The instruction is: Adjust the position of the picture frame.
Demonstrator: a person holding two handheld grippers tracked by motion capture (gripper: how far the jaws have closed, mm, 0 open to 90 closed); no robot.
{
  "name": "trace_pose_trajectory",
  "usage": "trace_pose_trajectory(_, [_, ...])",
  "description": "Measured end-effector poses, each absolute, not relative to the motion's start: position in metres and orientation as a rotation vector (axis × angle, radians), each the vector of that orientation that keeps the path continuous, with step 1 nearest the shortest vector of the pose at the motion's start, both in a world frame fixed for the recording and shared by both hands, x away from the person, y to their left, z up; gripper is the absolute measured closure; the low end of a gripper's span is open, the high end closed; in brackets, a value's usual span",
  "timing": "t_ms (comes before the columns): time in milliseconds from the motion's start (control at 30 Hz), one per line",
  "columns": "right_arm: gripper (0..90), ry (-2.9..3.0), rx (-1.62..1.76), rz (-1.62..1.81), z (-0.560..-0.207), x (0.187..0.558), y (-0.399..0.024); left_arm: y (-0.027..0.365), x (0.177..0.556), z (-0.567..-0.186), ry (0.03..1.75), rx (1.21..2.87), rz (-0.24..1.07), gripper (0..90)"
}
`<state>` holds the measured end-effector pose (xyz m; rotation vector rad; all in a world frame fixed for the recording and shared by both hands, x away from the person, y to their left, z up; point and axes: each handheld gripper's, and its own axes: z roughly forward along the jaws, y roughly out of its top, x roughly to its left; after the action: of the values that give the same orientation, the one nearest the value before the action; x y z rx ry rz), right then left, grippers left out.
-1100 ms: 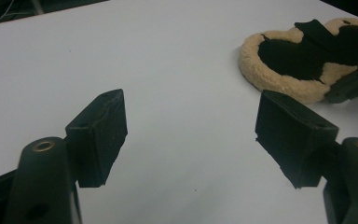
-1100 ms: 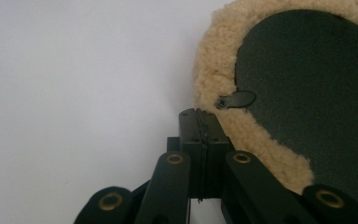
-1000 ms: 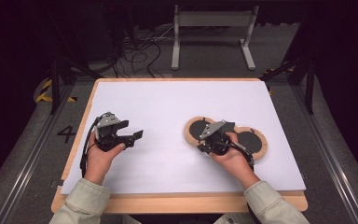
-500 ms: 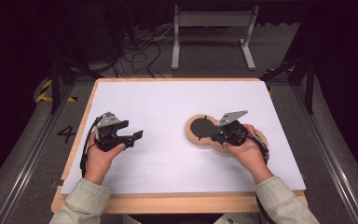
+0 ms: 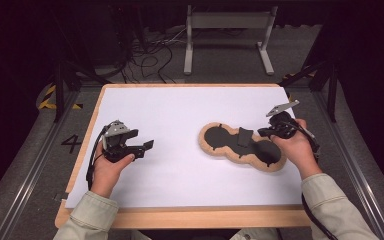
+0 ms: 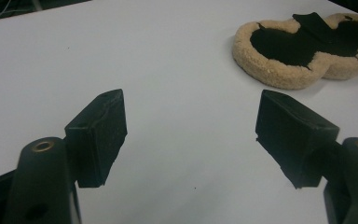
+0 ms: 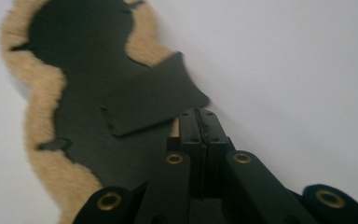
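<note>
Tabletop (image 5: 180, 115): white sheet over a wooden board, near edge cut off by the frame. Right of centre lies a tan fleece pad (image 5: 240, 145), black lining up, two lobes joined, a small black flap on the middle. Its far-right lobe is partly hidden behind the right hand (image 5: 297, 147).

Right tool (image 5: 266, 133) sits at the pad's right edge, wrist bent inward; jaws clenched together, and in the right gripper view they seem to pinch the fleece rim beside the flap, though the contact is blurred.

Left tool (image 5: 149, 146) rests well apart at the left, jaws spread wide, nothing between them.

A second ago the right hand covered the pad's middle; since then it has pulled rightward and the pad lies stretched out.
</note>
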<state>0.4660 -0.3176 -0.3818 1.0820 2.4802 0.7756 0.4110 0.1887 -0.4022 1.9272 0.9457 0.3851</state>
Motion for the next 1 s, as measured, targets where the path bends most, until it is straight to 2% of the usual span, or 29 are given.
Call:
trace_pose_trajectory(467, [90.0,2.432,1.298,0.631,-0.414,0.475,-0.381,0.188,0.412,-0.405,0.955,1.932,0.375,25.4])
trace_pose_trajectory(867, [90.0,2.511,1.266,0.609,-0.422,0.464,-0.373,0.187,0.413,-0.407,0.954,1.942,0.371,25.2])
trace_pose_trajectory(1000, [90.0,2.573,1.198,0.587,-0.421,0.45,-0.361,0.186,0.413,-0.408,0.957,1.943,0.372,25.1])
